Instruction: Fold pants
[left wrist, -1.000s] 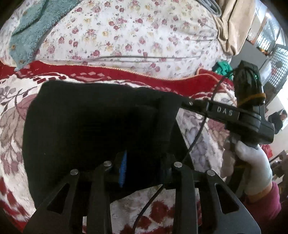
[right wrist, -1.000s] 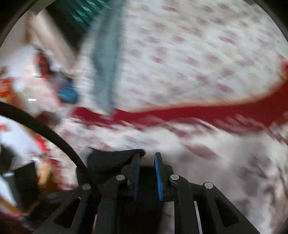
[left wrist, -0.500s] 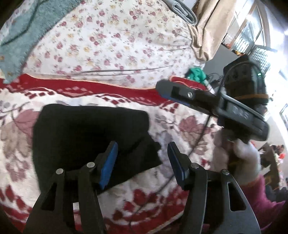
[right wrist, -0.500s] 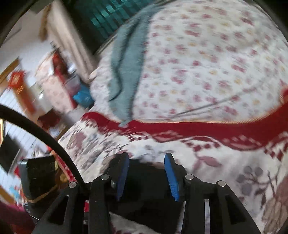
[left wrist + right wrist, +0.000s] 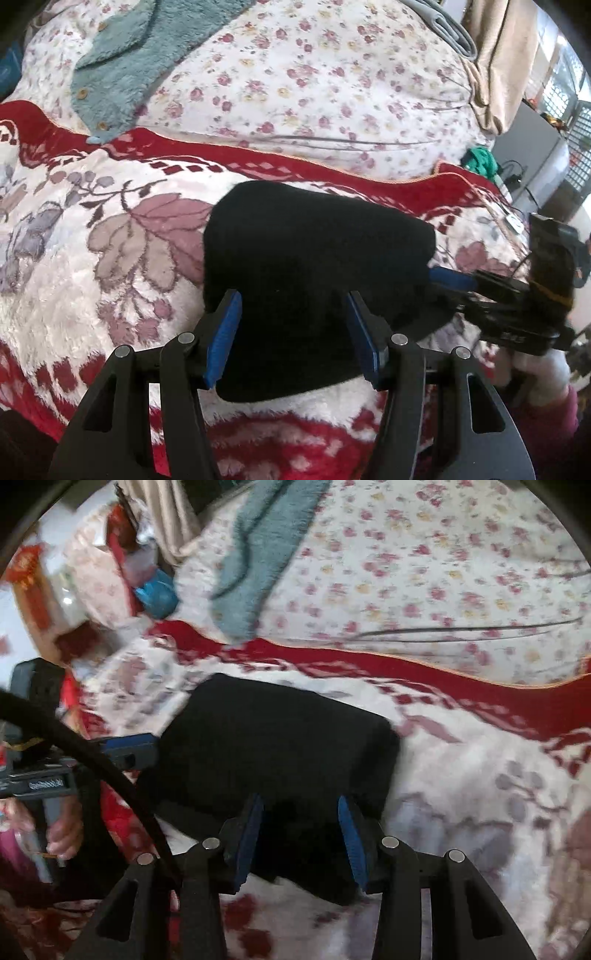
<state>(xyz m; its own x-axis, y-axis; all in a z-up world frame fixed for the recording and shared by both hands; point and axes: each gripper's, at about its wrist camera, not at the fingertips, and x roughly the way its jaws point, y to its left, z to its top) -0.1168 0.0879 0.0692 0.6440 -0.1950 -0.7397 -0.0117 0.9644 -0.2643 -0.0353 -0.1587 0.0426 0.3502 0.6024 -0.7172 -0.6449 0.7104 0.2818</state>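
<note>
Plush white-and-red floral blanket (image 5: 66,266) fills the foreground, and the folded black pants (image 5: 314,266) lie on it as a compact bundle, the far edge just short of the blanket's red border, with bare blanket to the left and in front. Left gripper (image 5: 295,332) hovers over the near edge, its 2 blue-padded fingers (image 5: 223,336) spread wide with nothing between them, while the right gripper (image 5: 301,834) sits at the bundle's right end, jaws apart and empty too. Behind the red border rises a white flower-print quilt (image 5: 314,74) with a teal fleece garment (image 5: 122,62) draped on it.
</note>
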